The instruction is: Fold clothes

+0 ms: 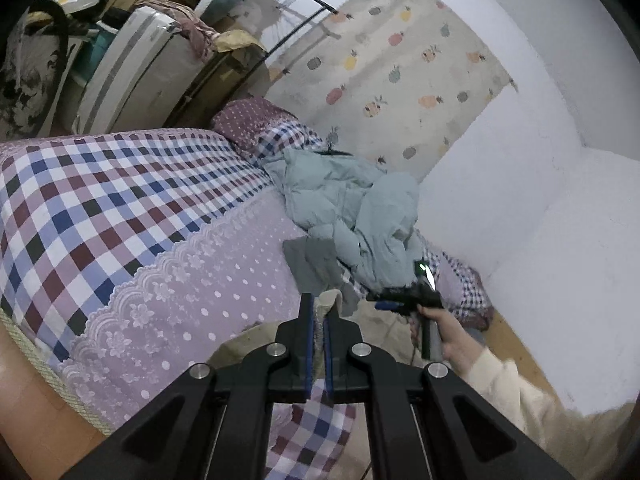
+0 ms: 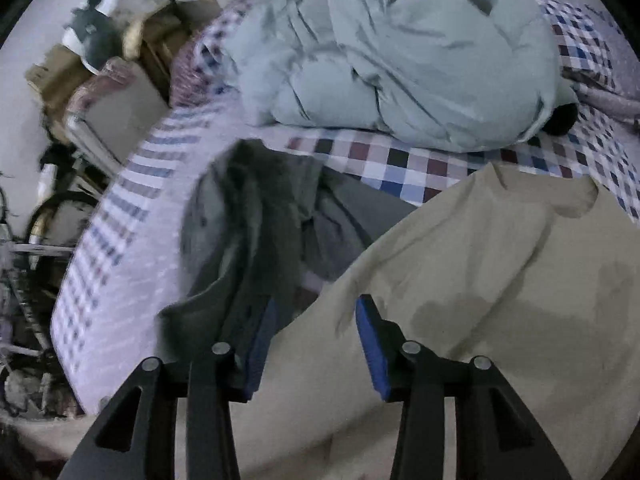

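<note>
no legible text, labels or brand marks anywhere, print on distant boxes too blurred to read

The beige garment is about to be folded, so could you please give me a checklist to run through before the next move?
1. Left tool grips the beige garment: ok, pads shut on a fabric edge.
2. Right tool ready to grasp: ok, open over the garment, holding nothing.
3. Garment lies flat: not ok, it is rumpled and one edge is lifted.
4. Garment free of the grey clothing: cannot tell, they lie touching or overlapping.
5. Pale green jacket out of the way: ok, heaped farther back on the checked bedspread.
</note>
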Demonstrator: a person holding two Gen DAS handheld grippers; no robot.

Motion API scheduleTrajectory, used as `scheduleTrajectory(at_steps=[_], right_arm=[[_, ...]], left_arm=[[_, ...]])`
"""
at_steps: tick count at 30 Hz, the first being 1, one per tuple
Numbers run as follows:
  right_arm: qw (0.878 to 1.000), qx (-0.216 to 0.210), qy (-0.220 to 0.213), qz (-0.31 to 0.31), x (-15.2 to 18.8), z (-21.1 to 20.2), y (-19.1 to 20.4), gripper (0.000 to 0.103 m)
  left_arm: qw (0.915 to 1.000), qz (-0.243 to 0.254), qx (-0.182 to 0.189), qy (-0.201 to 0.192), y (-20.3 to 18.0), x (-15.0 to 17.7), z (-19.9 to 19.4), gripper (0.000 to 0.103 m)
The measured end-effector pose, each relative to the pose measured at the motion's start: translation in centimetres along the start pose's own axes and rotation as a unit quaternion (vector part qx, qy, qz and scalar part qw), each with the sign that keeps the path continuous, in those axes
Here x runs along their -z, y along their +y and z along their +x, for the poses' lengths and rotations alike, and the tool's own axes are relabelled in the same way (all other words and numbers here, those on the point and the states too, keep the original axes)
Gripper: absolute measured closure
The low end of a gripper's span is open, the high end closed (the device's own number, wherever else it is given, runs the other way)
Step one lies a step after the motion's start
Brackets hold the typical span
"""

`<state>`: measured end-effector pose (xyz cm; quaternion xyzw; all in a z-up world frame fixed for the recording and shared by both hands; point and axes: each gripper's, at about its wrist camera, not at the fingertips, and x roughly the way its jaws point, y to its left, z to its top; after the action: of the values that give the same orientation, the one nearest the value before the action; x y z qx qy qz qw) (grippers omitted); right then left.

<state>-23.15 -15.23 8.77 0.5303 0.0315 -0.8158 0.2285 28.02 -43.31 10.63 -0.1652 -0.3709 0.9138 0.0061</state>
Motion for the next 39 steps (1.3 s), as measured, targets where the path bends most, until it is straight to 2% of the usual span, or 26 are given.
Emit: scheduleTrajectory(at_steps=[4, 10, 11, 12, 13, 19, 24, 29, 37, 39], right_arm=[[0.998, 0.053, 0.035, -0.012, -1.1, 4.0, 0.6, 0.058], [0.992, 0.112, 0.047, -0.019, -2.2, 7.2, 1.1, 0.064], [0.991, 0.125, 0.053, -0.019, -2.3, 7.7, 1.0, 0.07], [0.99, 0.132, 0.047, -0.02, -2.4, 7.7, 0.9, 0.095], [0.99, 0.137, 0.036, -0.022, -2.5, 7.3, 0.9, 0.099], [0.991, 0.127, -0.029, -0.04, -4.3, 4.8, 1.2, 0.1], [0.991, 0.108, -0.07, -0.036, -7.0, 4.4, 1.1, 0.1], [0.99, 0.101, -0.096, -0.034, -9.4, 5.2, 1.4, 0.1], [0.991, 0.104, -0.081, -0.036, -11.7, 10.4, 0.9, 0.099], [0.991, 0.103, -0.07, -0.051, -11.8, 11.8, 0.9, 0.096]], left_arm=[[0.9999, 0.009, 0.005, 0.008, 0.0, 0.2, 0.1, 0.101], [0.9998, 0.012, 0.005, 0.013, 0.5, -0.2, 0.3, 0.101], [0.9998, 0.013, 0.004, 0.013, 0.6, -0.2, 0.3, 0.101], [0.9998, 0.013, 0.003, 0.012, 0.7, -0.3, 0.3, 0.101], [0.9999, 0.013, 0.003, 0.01, 0.8, -0.4, 0.4, 0.101], [0.9999, -0.006, -0.002, -0.01, 1.8, -2.1, 1.3, 0.101], [0.9993, -0.023, -0.009, -0.027, 2.5, -5.0, 2.8, 0.101], [0.9984, -0.046, -0.028, -0.016, 3.5, -7.4, 5.2, 0.101], [0.9965, -0.058, -0.06, 0.002, 4.1, -10.8, 9.0, 0.101], [0.9963, -0.061, -0.061, 0.005, 4.1, -11.8, 9.7, 0.101]])
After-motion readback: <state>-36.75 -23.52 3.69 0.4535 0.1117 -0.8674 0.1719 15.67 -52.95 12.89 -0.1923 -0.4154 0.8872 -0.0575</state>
